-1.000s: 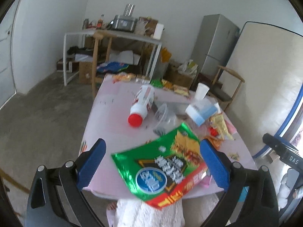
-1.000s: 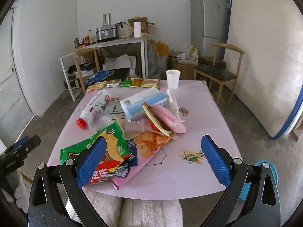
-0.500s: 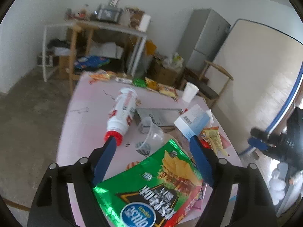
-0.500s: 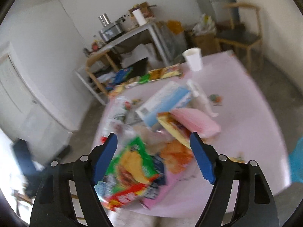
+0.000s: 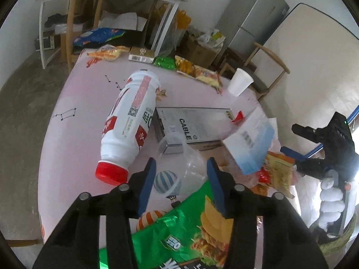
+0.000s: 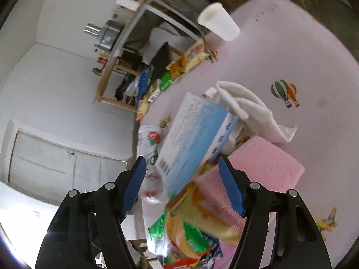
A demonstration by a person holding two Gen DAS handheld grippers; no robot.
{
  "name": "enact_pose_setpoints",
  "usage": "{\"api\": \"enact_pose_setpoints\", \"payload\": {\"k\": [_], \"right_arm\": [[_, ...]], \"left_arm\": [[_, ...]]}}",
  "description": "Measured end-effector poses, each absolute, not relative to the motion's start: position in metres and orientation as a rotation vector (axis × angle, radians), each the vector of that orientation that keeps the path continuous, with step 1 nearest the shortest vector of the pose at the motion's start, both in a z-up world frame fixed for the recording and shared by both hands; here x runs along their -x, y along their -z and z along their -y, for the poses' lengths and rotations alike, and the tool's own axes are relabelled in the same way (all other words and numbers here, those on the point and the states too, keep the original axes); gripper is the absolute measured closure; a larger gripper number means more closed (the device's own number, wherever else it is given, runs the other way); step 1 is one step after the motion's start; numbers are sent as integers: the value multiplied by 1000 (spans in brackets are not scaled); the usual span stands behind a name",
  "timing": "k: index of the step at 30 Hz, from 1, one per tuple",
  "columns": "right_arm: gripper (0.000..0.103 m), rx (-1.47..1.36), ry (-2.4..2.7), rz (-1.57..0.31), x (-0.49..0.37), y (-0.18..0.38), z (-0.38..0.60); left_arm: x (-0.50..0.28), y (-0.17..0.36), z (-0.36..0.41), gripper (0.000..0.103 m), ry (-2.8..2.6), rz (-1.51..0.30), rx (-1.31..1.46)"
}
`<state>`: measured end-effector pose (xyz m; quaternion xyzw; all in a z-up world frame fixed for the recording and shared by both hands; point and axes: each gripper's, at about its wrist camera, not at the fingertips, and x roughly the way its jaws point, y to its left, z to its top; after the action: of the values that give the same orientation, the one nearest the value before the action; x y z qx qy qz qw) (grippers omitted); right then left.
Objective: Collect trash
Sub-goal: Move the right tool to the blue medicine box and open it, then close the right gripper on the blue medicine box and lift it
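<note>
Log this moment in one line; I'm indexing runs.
left gripper: closing around clear plastic cup | right gripper: closing toward blue box | nothing gripped

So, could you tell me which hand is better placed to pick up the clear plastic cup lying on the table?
Left, probably. The left tongs already frame the clear plastic cup and are closing, not yet pressing it. The right tongs, also closing, face the blue-and-white box instead.
</note>
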<state>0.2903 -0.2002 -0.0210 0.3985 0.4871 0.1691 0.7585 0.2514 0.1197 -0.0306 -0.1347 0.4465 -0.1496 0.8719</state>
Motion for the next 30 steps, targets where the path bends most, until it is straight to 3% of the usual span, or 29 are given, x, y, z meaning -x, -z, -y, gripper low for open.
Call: {"api": "enact_pose_setpoints", "payload": {"k": [7, 11, 16, 20, 24, 30], "right_arm": [[41, -920, -377, -1124, -307, 41, 205], [47, -948, -383, -1135, -314, 49, 205], [73, -988, -388, -1126, -314, 54, 210], [81, -1003, -403, -1110, -312, 54, 212], [100, -1016, -433, -1088, -309, 49, 213], [98, -994, -446, -1050, -310, 33, 213]], "left_arm": [[-259, 40, -115, 69, 317, -958, 264], [-259, 41, -111, 77, 327, -952, 252], [-258, 38, -106, 87, 341, -934, 233], [-257, 34, -104, 95, 351, -918, 227], [-253, 29, -106, 99, 353, -894, 231], [-249, 18, -108, 100, 360, -850, 243]]}}
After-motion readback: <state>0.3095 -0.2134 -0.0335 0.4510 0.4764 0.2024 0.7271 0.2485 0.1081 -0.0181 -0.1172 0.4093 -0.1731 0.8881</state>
